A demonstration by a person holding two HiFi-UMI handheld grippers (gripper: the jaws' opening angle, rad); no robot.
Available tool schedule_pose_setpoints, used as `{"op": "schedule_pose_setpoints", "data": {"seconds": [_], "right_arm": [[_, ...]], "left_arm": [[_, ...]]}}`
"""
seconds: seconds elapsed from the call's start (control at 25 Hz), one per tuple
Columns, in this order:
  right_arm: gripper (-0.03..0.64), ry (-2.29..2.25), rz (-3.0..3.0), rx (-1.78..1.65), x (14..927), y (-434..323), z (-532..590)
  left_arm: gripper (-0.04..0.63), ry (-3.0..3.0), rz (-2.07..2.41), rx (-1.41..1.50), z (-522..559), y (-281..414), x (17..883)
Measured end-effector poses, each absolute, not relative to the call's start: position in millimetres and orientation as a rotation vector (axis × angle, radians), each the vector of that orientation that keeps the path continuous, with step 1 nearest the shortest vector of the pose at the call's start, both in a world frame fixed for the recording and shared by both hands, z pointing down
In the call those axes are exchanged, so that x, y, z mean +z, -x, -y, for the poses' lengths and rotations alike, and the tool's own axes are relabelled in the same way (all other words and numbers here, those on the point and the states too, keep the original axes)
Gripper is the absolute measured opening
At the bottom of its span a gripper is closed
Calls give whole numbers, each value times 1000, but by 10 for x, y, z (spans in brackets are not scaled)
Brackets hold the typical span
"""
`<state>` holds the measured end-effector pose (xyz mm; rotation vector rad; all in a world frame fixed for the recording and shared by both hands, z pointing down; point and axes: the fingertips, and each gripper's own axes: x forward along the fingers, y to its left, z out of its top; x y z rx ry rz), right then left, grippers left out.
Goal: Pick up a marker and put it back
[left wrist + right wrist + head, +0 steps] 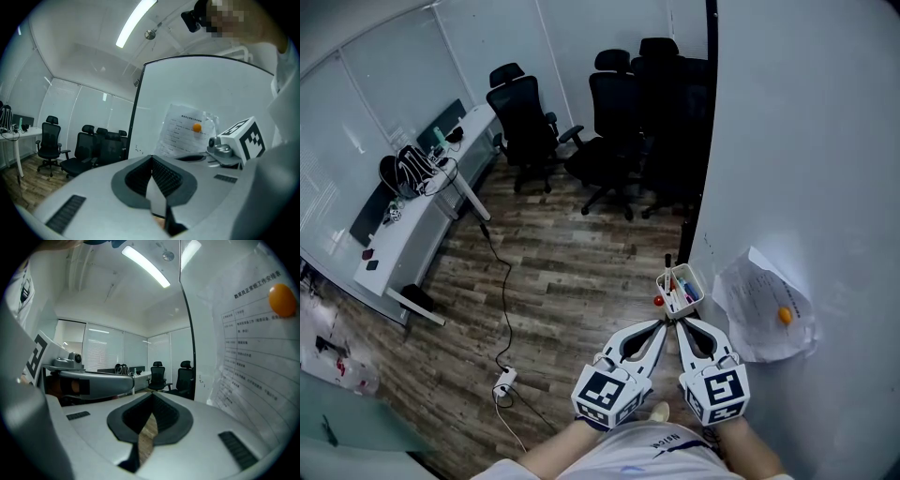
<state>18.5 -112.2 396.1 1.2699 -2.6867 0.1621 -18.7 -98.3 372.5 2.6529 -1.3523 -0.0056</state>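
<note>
A small white holder (684,277) with several markers in it hangs on the whiteboard (806,150). Both grippers are held side by side just below it, pointing at it. My left gripper (663,323) has its jaws together with nothing between them, its tips near a red magnet (658,301). Beside it, my right gripper (681,322) is shut and empty too. In the left gripper view the left gripper (151,159) has its pads closed to a point; in the right gripper view the right gripper (152,399) looks the same. No marker is held.
A sheet of paper (764,305) is pinned to the whiteboard by an orange magnet (785,315). Black office chairs (619,122) stand at the far wall, a white desk (412,225) at the left. A power strip (504,381) and its cable lie on the wooden floor.
</note>
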Motion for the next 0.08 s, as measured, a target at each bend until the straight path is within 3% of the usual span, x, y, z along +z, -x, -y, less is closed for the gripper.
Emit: {"op": "schedule_pose_setpoints", "data": {"seconds": [0.08], "right_arm": [[14,-1272,2685,163,3955,-185,1133]], "left_arm": [[12,-2656,1352,-7,995,184,3710]]}}
